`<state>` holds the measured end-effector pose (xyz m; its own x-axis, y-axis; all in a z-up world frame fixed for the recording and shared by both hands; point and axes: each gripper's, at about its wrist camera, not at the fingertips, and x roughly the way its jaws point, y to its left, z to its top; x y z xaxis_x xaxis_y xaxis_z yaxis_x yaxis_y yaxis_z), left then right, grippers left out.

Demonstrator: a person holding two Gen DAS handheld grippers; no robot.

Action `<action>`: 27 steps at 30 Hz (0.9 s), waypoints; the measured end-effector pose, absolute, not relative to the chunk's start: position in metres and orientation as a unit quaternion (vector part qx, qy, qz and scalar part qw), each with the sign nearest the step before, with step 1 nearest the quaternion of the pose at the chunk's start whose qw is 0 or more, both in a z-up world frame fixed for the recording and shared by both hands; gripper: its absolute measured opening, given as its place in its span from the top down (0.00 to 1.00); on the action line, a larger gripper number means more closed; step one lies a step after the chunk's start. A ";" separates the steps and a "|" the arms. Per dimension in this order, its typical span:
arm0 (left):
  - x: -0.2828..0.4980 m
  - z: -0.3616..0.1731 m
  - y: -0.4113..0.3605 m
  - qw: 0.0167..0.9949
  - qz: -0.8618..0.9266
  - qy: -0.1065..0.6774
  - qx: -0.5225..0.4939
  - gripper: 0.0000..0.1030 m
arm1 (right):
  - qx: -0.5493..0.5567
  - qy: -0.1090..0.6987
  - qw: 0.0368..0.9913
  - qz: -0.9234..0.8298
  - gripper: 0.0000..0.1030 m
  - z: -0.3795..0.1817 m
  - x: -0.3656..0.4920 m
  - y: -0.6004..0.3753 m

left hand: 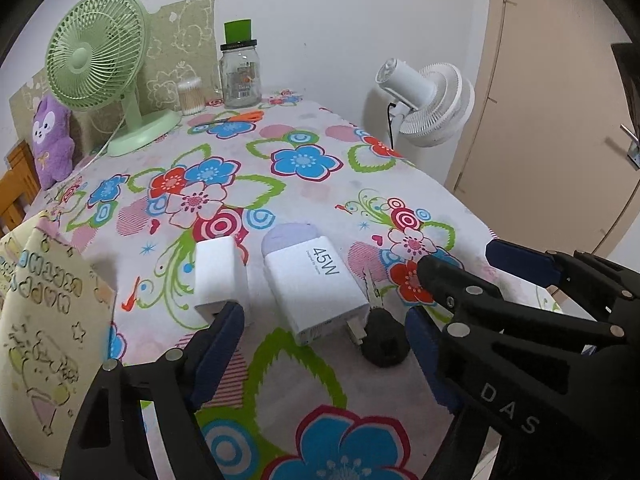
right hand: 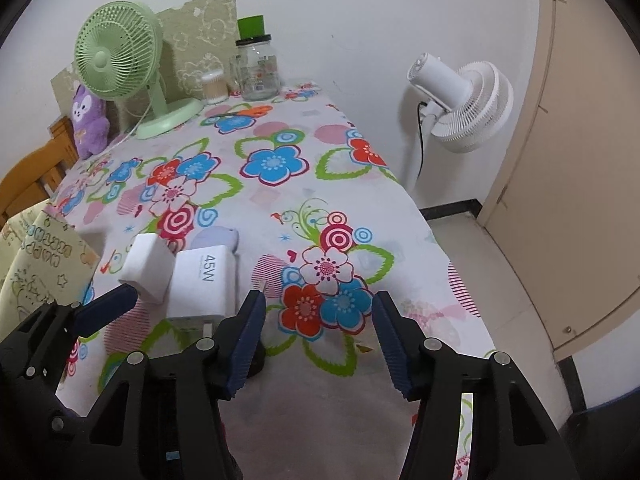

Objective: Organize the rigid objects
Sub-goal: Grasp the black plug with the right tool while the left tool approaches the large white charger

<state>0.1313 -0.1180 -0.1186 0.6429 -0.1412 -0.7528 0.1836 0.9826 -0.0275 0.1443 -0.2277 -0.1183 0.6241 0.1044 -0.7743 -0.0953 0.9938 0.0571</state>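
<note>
On the flowered tablecloth (left hand: 304,200) lie a white cube-shaped adapter (left hand: 218,276), a white charger marked 45W (left hand: 316,288) with a lilac object (left hand: 292,234) behind it, and a key with a black head (left hand: 384,336). My left gripper (left hand: 320,340) is open, with its fingers straddling the charger's near end and the key, touching neither. In the right wrist view the adapter (right hand: 146,268) and charger (right hand: 202,284) sit to the left. My right gripper (right hand: 320,336) is open over bare cloth, and its left finger hides most of the key head (right hand: 258,354).
A green desk fan (left hand: 96,52), purple plush (left hand: 52,140), glass jar (left hand: 240,76), cotton swab tub (left hand: 190,96) and orange scissors (left hand: 240,118) line the far side. A pale patterned cloth (left hand: 44,320) lies at the left. A white floor fan (right hand: 460,96) and door (right hand: 580,160) stand beyond the table's right edge.
</note>
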 end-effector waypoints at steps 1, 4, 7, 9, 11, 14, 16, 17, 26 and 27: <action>0.133 -0.120 -0.118 0.905 -0.089 0.414 0.027 0.19 | 0.007 0.432 0.900 0.055 0.43 -0.120 0.147 -0.228; 0.140 -0.123 -0.120 0.903 -0.088 0.421 0.023 0.26 | 0.011 0.436 0.898 0.054 0.43 -0.123 0.151 -0.230; 0.146 -0.127 -0.120 0.899 -0.089 0.428 0.018 0.41 | 0.013 0.439 0.897 0.054 0.42 -0.126 0.155 -0.231; 0.148 -0.130 -0.119 0.899 -0.084 0.430 0.015 0.45 | 0.011 0.440 0.896 0.055 0.42 -0.127 0.157 -0.230; 0.148 -0.130 -0.119 0.900 -0.083 0.427 0.017 0.45 | 0.013 0.441 0.895 0.056 0.42 -0.128 0.158 -0.229; 0.146 -0.131 -0.120 0.903 -0.086 0.421 0.022 0.46 | 0.018 0.446 0.893 0.059 0.42 -0.131 0.160 -0.229; 0.143 -0.131 -0.118 0.903 -0.094 0.418 0.024 0.47 | 0.020 0.453 0.889 0.062 0.42 -0.132 0.161 -0.226; 0.141 -0.131 -0.116 0.902 -0.100 0.418 0.023 0.47 | 0.019 0.456 0.887 0.064 0.42 -0.133 0.161 -0.224; 0.127 -0.131 -0.101 0.900 -0.110 0.420 0.030 0.47 | 0.018 0.466 0.881 0.078 0.42 -0.137 0.152 -0.206; 0.125 -0.131 -0.099 0.900 -0.111 0.420 0.030 0.47 | 0.019 0.466 0.881 0.080 0.42 -0.137 0.150 -0.205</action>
